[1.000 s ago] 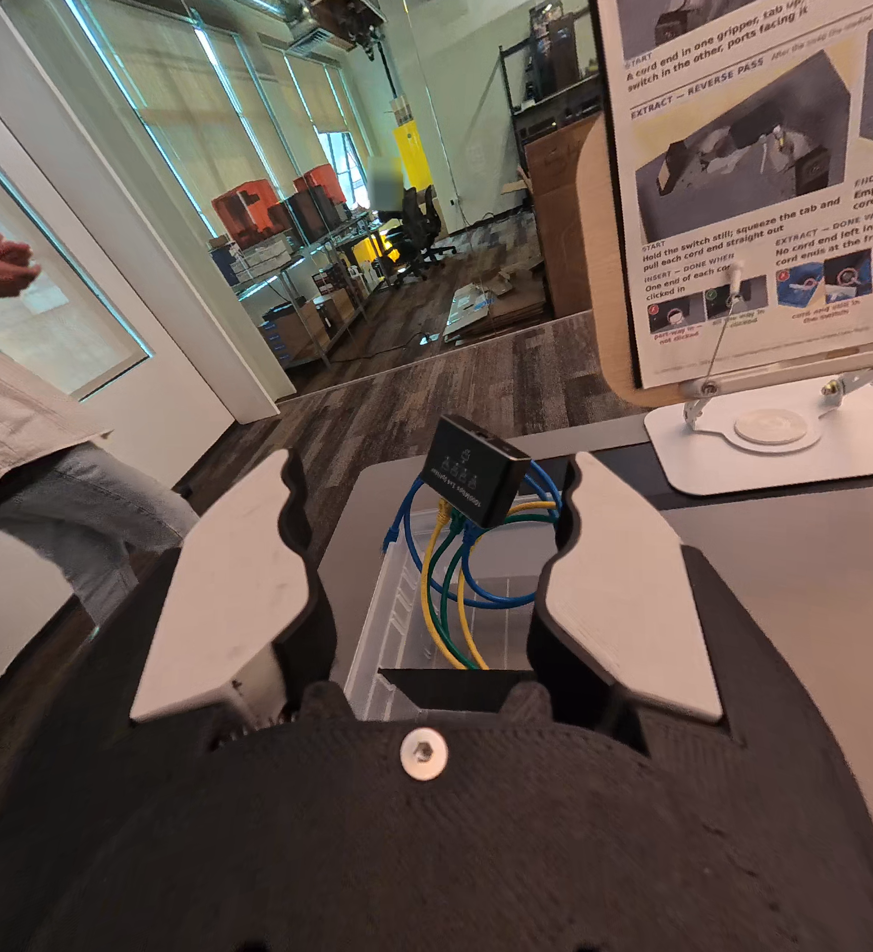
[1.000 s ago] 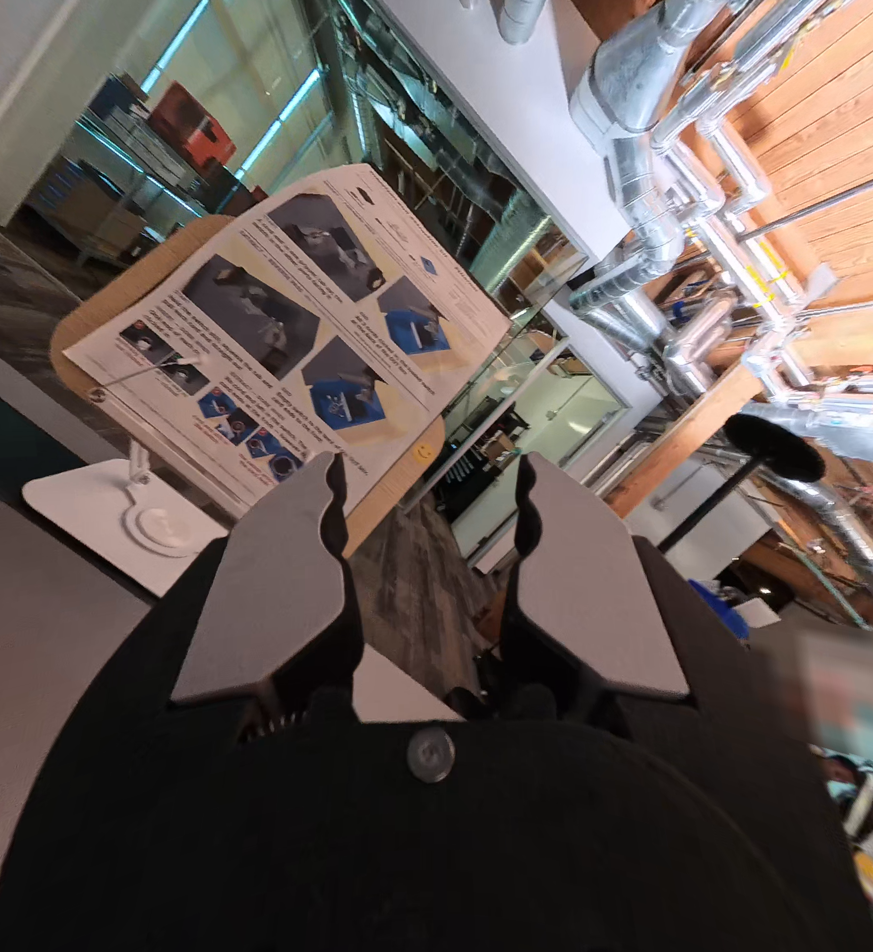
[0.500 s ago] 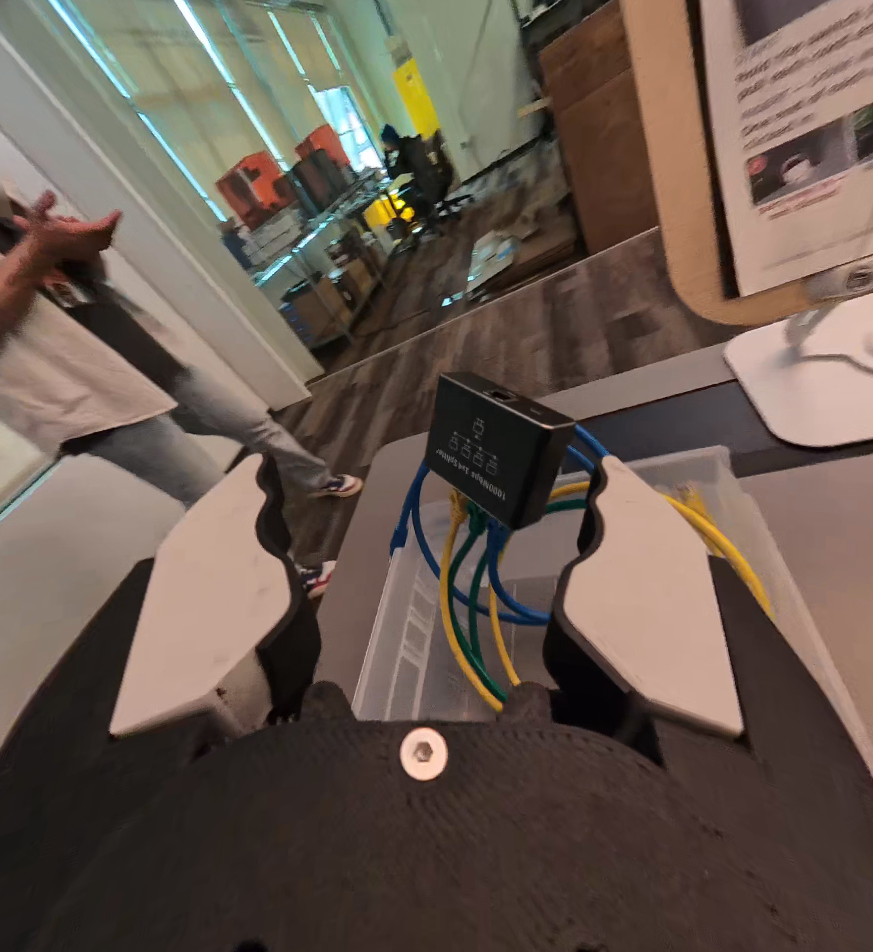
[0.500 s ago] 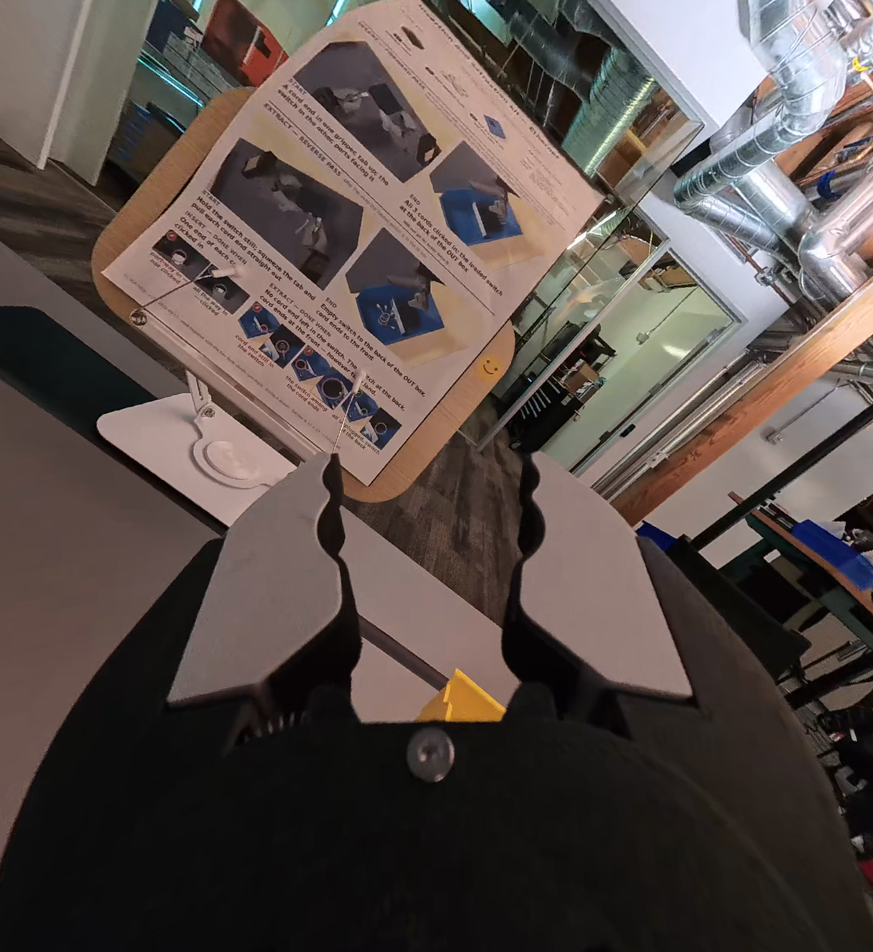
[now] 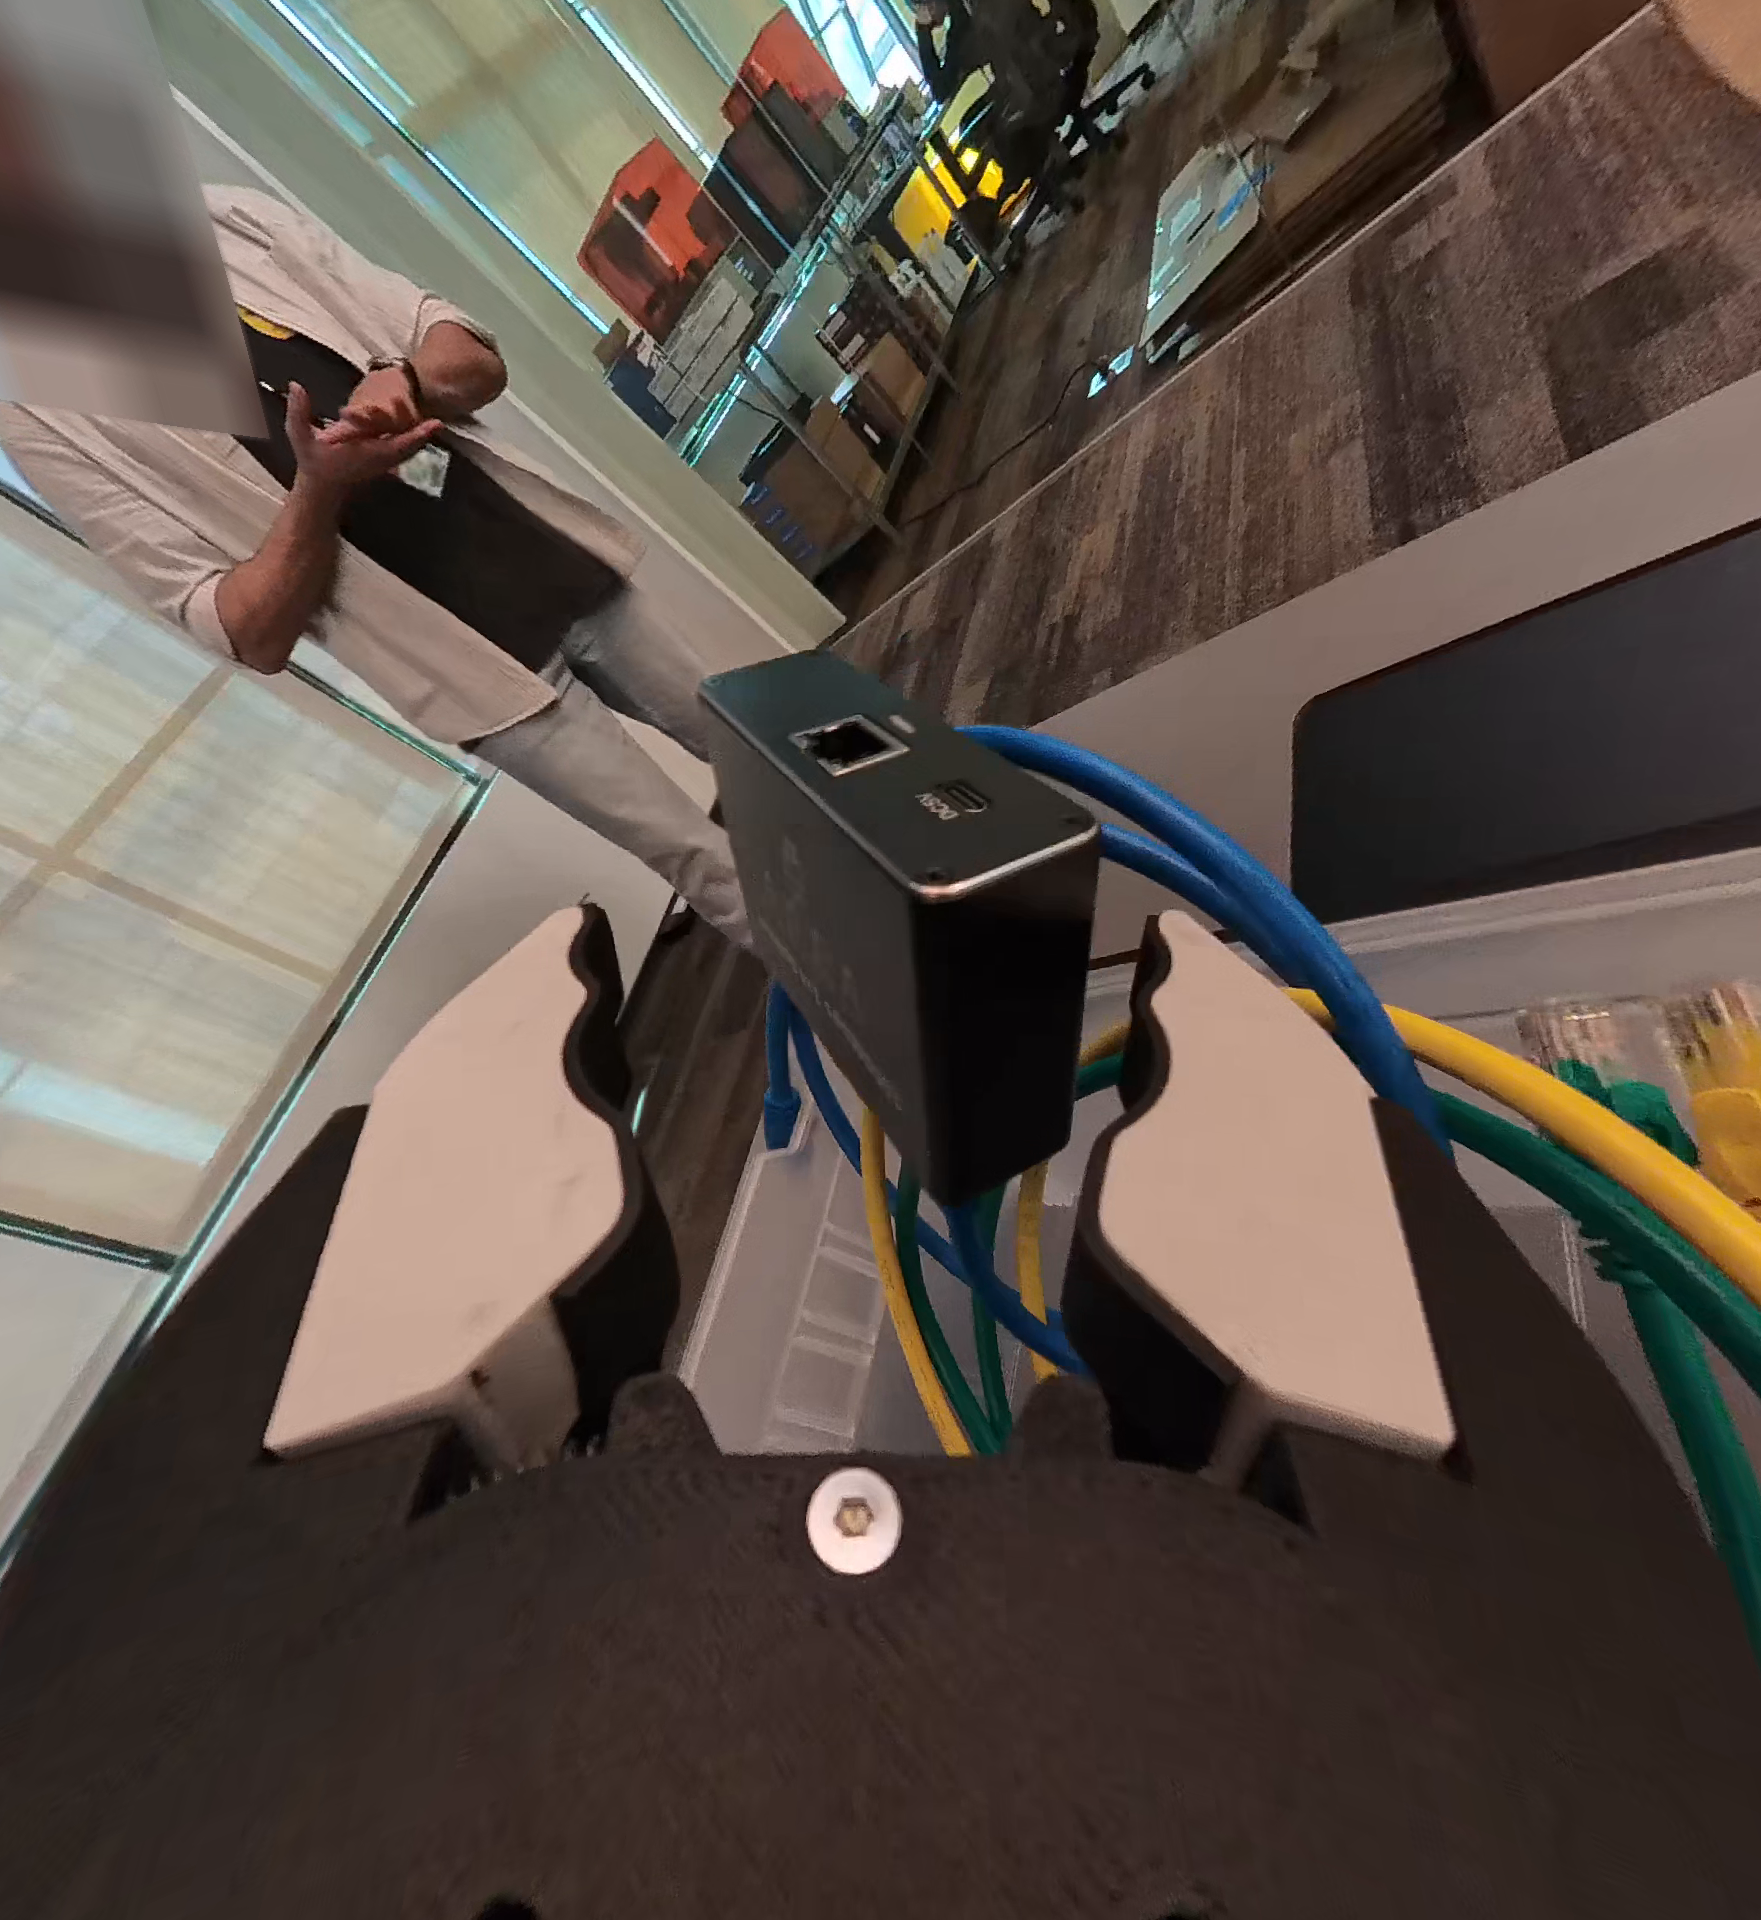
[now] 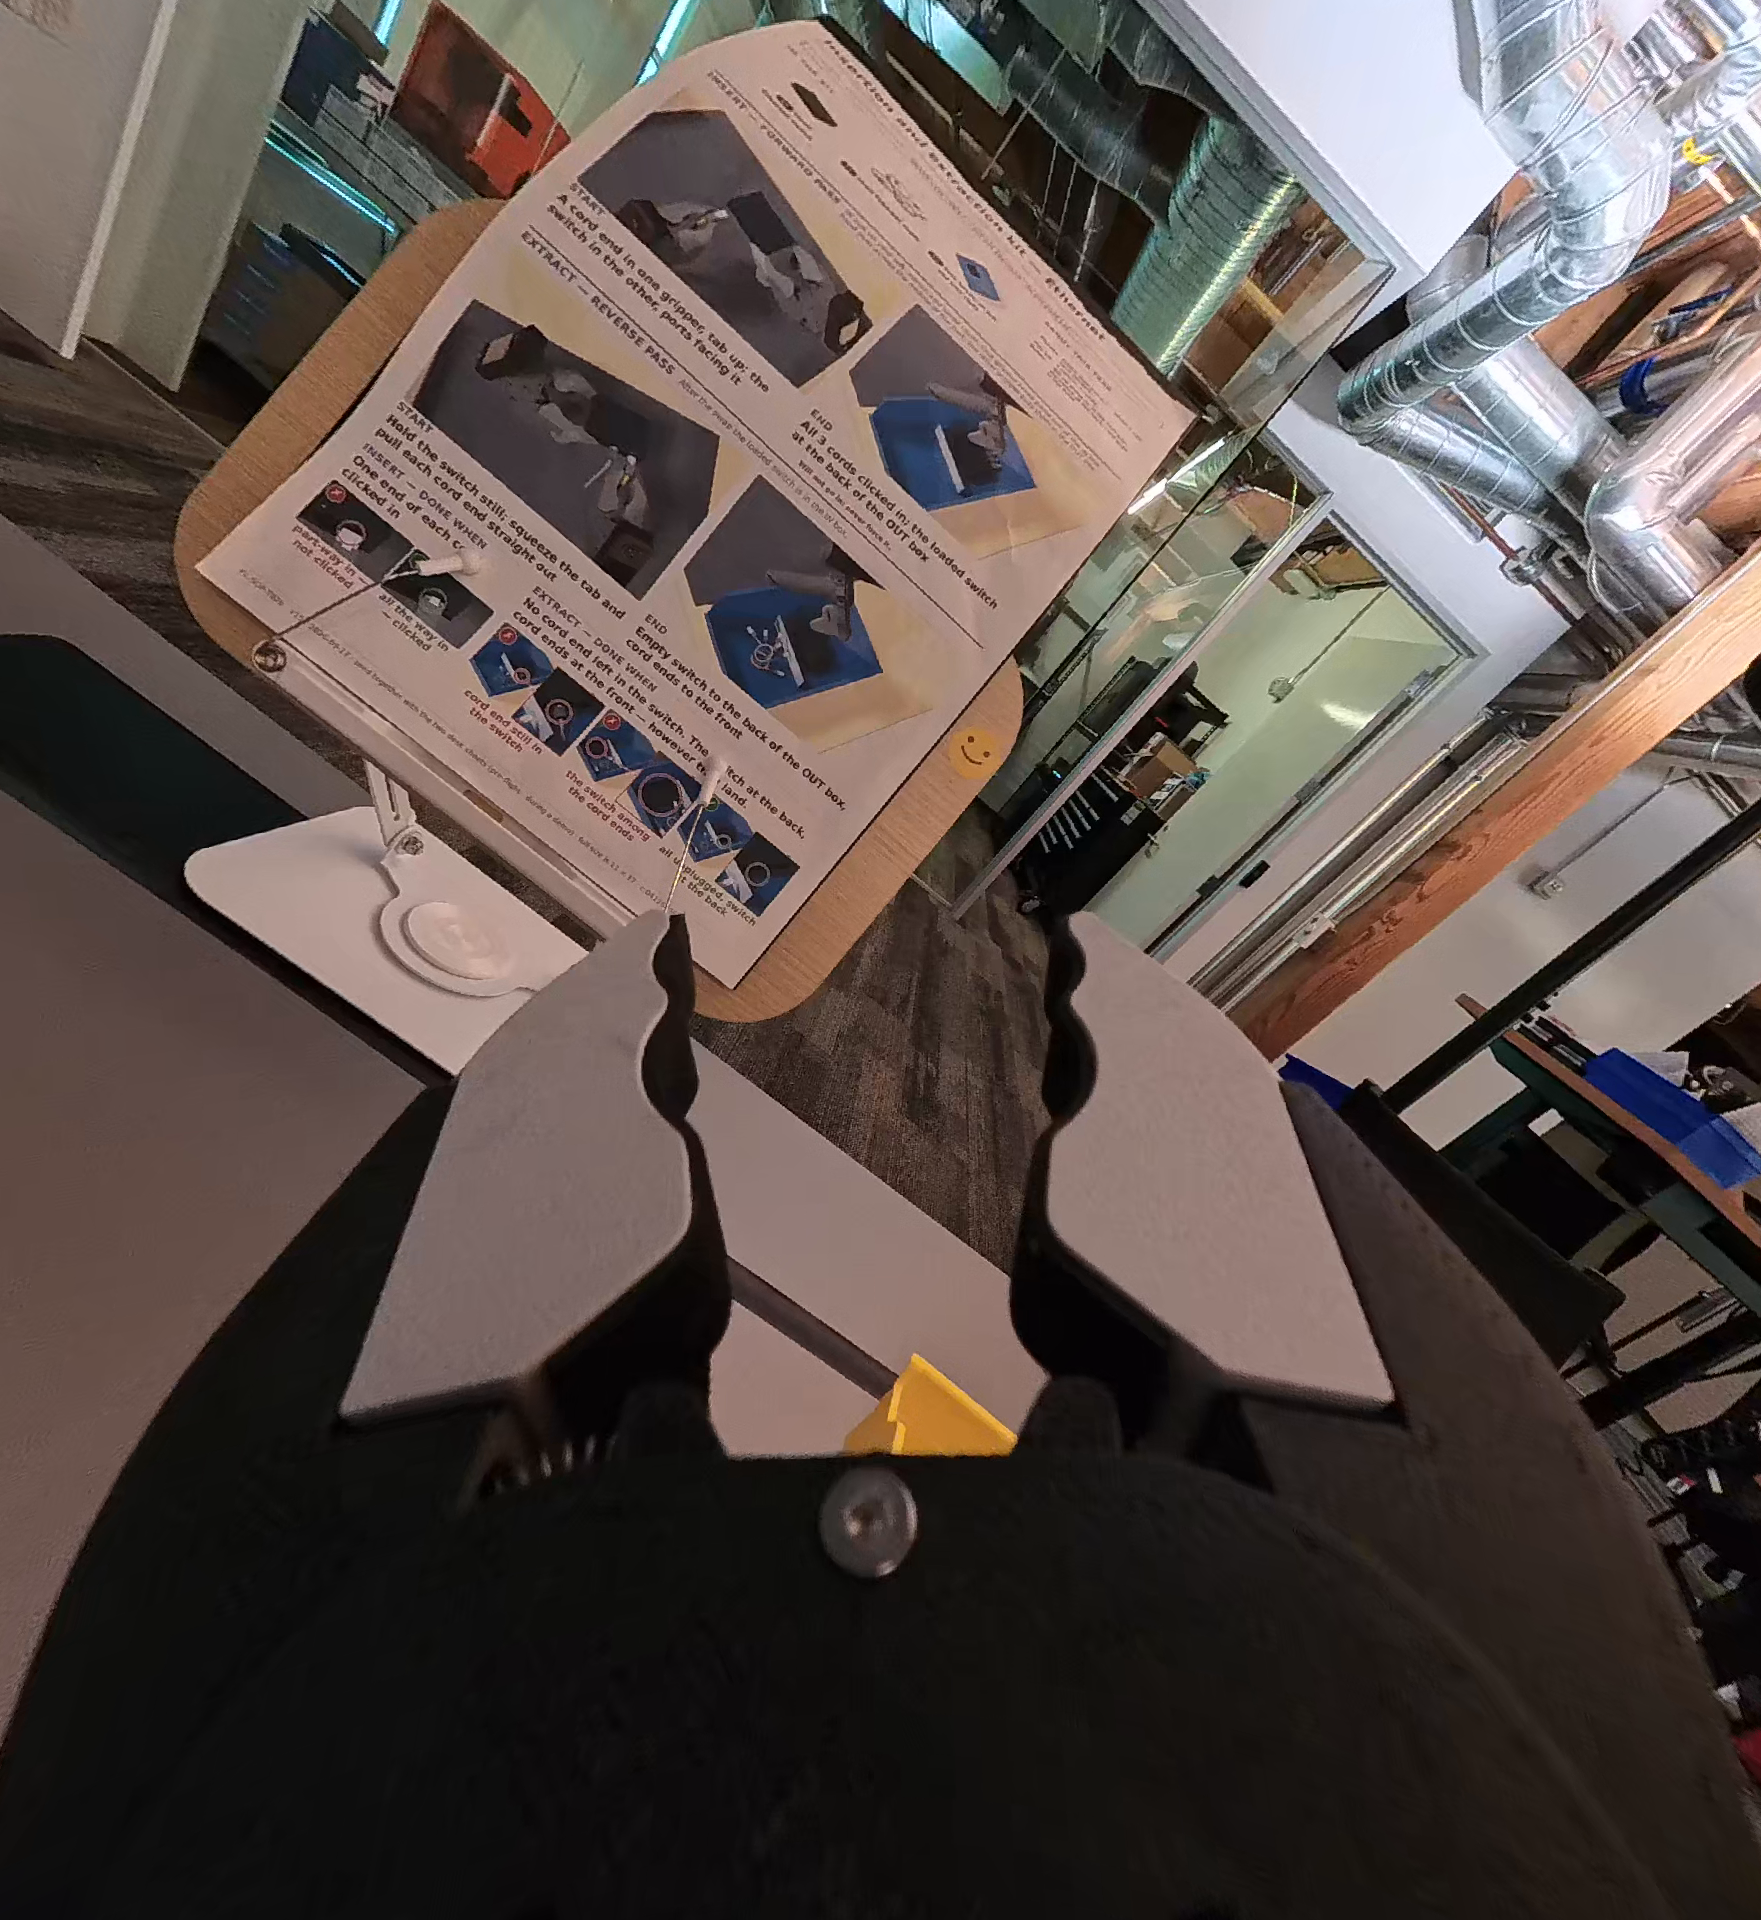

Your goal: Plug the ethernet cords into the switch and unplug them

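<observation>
A black switch (image 5: 917, 935) stands tilted above a clear plastic bin (image 5: 803, 1299), with one empty port on its upper face. Blue cords (image 5: 1219, 883), yellow cords (image 5: 1582, 1122) and green cords (image 5: 1686, 1288) run from its lower end into the bin. My left gripper (image 5: 876, 920) is open, and the switch sits between its fingertips, close to the right finger (image 5: 1260, 1195), with a gap on the left side. My right gripper (image 6: 868, 925) is open and empty above the grey table (image 6: 107, 1091), pointing at an instruction sheet (image 6: 689, 499).
The instruction sheet rests on a wooden board with a white stand base (image 6: 336, 894) at the table's far edge. A yellow object (image 6: 933, 1413) shows between the right gripper's fingers, low down. A person (image 5: 388, 520) stands on the floor left of the table. My hands' fingertips stand some 45 cm from each other. To the yellow object (image 6: 933, 1413): right tips about 25 cm, left tips about 55 cm.
My left gripper has moved forward and tipped, so the switch now sits between its fingers and looks much larger. My right gripper has tilted down towards the table and the sheet.
</observation>
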Available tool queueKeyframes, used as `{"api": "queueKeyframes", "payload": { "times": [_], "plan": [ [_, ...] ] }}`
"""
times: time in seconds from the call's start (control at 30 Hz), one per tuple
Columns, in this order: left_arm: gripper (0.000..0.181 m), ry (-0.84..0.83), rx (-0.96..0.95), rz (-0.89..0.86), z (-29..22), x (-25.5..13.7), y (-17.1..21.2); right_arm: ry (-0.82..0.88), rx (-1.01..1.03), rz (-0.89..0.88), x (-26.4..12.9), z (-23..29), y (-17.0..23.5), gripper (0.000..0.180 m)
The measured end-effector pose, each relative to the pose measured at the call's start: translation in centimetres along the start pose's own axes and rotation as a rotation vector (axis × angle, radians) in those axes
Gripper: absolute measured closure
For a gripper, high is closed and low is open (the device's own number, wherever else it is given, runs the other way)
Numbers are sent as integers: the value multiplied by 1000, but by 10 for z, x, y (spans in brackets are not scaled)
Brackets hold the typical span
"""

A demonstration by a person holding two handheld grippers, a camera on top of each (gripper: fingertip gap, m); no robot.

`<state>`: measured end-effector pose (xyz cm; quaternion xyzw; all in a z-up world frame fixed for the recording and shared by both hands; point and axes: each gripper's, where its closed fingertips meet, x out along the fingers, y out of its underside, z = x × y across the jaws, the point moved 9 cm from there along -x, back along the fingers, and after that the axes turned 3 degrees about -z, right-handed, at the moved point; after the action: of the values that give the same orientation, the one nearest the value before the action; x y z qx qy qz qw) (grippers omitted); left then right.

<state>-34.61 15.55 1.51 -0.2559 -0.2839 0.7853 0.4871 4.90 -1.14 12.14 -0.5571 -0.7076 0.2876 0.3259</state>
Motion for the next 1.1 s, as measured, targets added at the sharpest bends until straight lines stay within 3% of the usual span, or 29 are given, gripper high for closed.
{"api": "queueKeyframes", "payload": {
  "times": [0.53,0.67,0.9,1.1],
  "plan": [
    [125,-41,-11,33,-9,20,10,15,22,-16,-5,-9,-3,116],
    [143,-53,-44,-11,-2,14,8,12,18,-14,-5,-8,-3,117],
    [144,-14,-120,-196,47,-16,-16,6,19,-17,-5,-7,-4,118],
    [144,151,-233,-382,117,-62,-76,-3,26,-10,-4,-8,-3,118]
  ]
}}
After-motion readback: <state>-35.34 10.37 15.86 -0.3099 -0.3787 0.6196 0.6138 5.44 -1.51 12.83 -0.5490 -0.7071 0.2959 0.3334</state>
